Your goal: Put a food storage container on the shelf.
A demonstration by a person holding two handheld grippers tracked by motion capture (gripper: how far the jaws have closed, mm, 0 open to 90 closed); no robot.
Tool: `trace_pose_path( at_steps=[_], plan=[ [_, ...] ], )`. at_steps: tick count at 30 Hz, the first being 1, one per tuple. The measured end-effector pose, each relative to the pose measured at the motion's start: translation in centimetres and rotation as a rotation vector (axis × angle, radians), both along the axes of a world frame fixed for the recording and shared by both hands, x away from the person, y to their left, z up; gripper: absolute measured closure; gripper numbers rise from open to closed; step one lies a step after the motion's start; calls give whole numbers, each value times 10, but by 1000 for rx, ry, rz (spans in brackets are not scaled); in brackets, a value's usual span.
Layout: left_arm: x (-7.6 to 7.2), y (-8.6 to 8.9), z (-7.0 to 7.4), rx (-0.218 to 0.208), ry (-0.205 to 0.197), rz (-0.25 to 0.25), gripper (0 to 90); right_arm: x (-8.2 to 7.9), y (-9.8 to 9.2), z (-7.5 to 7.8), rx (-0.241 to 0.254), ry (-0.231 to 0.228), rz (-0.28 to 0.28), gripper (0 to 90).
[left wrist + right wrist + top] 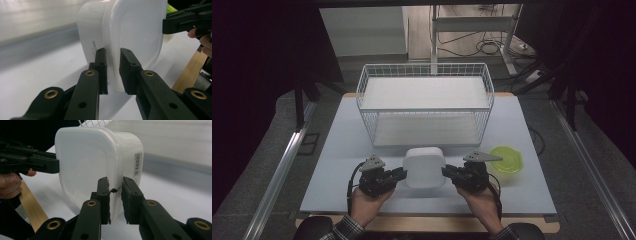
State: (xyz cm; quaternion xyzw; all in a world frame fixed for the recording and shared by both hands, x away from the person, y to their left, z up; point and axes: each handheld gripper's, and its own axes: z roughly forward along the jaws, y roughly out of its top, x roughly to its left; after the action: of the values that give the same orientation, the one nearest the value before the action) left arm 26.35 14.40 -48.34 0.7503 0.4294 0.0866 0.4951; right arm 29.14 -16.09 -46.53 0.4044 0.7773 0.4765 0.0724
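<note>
High view sits above the person's edge of the bench (337, 165), facing forward and down, far enough to take in the whole top. Left claw (113, 72) camera rides low behind its jaws, very close to the white tub (130, 32). Right claw (115, 200) camera looks back from the opposite side, equally close. Both claw views share the tub and each catches the opposite claw.

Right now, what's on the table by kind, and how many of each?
White plastic container, gripped on both sides by the left gripper and right gripper: 1
Green lid: 1
White wire basket: 1
Total: 3
</note>
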Motion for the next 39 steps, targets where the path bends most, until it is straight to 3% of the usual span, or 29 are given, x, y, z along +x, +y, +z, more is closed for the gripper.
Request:
trace_pose_path(
  at_steps=[10, 12, 18, 33, 39],
  plan=[
    [8, 4, 32, 15, -88, 13, 770, 7, 3, 24, 20, -58, 0, 765],
    [11, 4, 47, 18, -124, 17, 769, 10, 4, 35, 29, -82, -2, 764],
    [14, 3, 67, 8, -176, 31, 768, 14, 5, 58, 39, -130, -2, 764],
    [29, 5, 103, -2, -243, 51, 764, 28, 9, 104, 33, -218, -5, 762],
    [37, 7, 118, 1, -261, 55, 763, 36, 12, 117, 45, -234, -9, 760]
  ],
)
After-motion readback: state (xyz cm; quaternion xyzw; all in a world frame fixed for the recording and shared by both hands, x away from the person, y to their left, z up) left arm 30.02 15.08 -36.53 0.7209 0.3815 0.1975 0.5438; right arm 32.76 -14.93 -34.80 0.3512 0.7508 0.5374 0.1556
